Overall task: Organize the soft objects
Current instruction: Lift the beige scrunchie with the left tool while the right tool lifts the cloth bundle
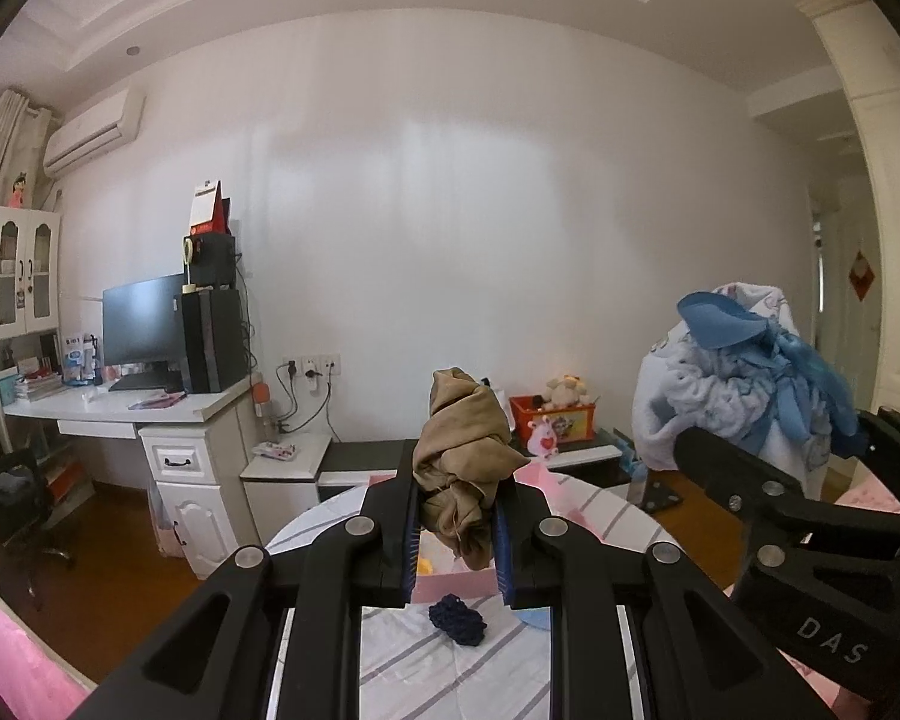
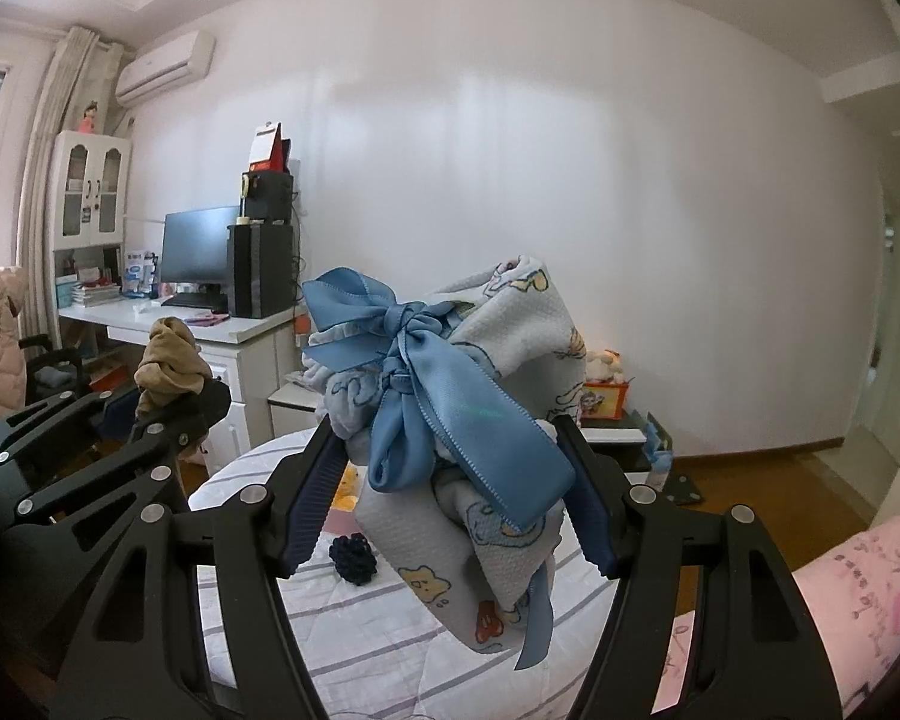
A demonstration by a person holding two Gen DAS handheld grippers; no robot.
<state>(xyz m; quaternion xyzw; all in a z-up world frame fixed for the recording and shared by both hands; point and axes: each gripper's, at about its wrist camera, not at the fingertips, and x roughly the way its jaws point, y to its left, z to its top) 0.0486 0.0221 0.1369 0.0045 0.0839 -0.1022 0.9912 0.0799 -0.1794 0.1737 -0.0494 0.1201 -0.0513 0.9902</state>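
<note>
Left wrist view: left gripper [image 1: 456, 531] fingers are pinching a tan cloth [image 1: 465, 450]; right gripper [image 2: 450, 501] fingers are clamping a ribboned blanket bundle [image 2: 498, 420]. Both are being carried unplaced; a dark knit ball [image 2: 353, 558] is lying on the striped surface [image 2: 390, 648].

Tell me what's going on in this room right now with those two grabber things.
A person is sorting soft things with handheld tongs. The left tongs are shut on a knotted tan cloth bundle. The right tongs grip a pale blue cartoon-print blanket tied with a blue satin ribbon. Both are held up above a striped quilt, where a dark navy knitted ball lies.
</note>
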